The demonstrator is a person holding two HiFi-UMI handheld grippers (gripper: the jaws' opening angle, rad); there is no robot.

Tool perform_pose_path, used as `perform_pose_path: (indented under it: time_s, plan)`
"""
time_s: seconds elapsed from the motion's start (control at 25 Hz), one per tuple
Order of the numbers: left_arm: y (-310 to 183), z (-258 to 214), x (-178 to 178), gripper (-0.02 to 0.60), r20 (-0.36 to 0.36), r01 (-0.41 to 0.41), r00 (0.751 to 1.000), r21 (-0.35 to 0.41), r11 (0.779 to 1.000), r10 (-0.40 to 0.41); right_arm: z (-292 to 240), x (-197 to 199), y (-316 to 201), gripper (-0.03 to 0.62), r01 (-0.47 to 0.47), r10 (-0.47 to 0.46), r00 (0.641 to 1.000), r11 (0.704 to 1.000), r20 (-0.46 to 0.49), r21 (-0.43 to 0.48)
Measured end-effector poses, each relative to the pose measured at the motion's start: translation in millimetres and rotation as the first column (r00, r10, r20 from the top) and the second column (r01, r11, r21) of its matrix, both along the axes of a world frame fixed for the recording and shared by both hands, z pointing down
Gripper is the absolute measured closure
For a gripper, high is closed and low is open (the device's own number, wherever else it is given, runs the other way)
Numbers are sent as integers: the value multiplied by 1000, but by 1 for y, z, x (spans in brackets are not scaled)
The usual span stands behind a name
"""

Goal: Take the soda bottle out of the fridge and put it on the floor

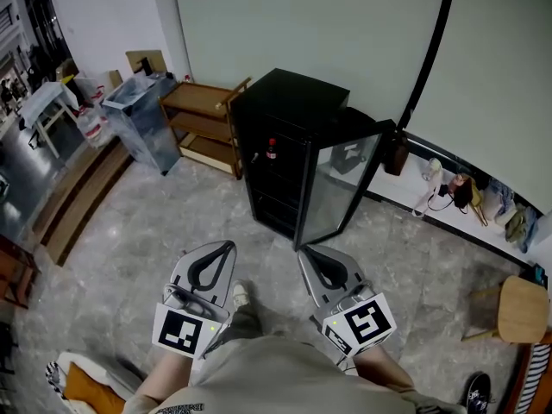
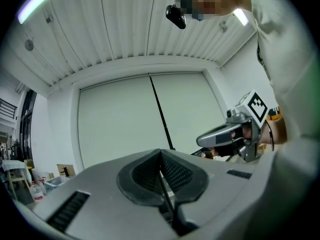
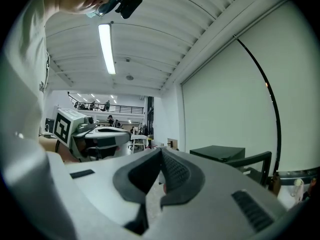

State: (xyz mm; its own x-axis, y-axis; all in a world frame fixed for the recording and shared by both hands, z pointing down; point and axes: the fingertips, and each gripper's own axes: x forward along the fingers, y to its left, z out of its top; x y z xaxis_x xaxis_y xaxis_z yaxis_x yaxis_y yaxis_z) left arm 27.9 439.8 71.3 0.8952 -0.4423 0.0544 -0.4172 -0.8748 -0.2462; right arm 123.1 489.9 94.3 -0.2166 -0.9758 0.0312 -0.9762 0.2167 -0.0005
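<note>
A black mini fridge point(image 1: 289, 110) stands against the wall, its glass door point(image 1: 338, 184) swung open to the right. Inside on a shelf stands the soda bottle point(image 1: 271, 150), dark with a red cap. Both grippers are held low, close to the person's body, well short of the fridge. My left gripper point(image 1: 228, 246) is shut and empty, and its pads meet in the left gripper view point(image 2: 160, 153). My right gripper point(image 1: 307, 252) is also shut with nothing between its jaws point(image 3: 161, 151). The fridge top point(image 3: 218, 152) shows in the right gripper view.
A wooden shelf cart point(image 1: 203, 124) and a clear plastic bin point(image 1: 141, 119) stand left of the fridge. A low ledge point(image 1: 405, 195) with small items runs along the wall at right. A wooden stool point(image 1: 520, 310) sits at the far right. Steps point(image 1: 78, 197) drop off at the left.
</note>
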Motion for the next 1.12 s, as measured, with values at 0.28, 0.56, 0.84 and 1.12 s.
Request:
perform_pose_path:
  time_s: [0.28,0.56,0.84,1.12]
  plan:
    - [-34,5,-3,575,-4,0,1000,-5,1000,0,3,-5,-34,599,-2,2,1000,1000,-5,-4]
    - [-87,15,2,575,-13,-22,1000,-24,999,22,12,-3,-86,599,-20,20,1000,999,-19,-27]
    - [-171,22,5,575,-3,-33,999,-48,998,33,23,3,-166,599,-45,43,999,997,-29,-68]
    - [-260,16,6,575,6,-60,998,-25,998,60,27,-6,-258,597,-57,52,997,993,-49,-106]
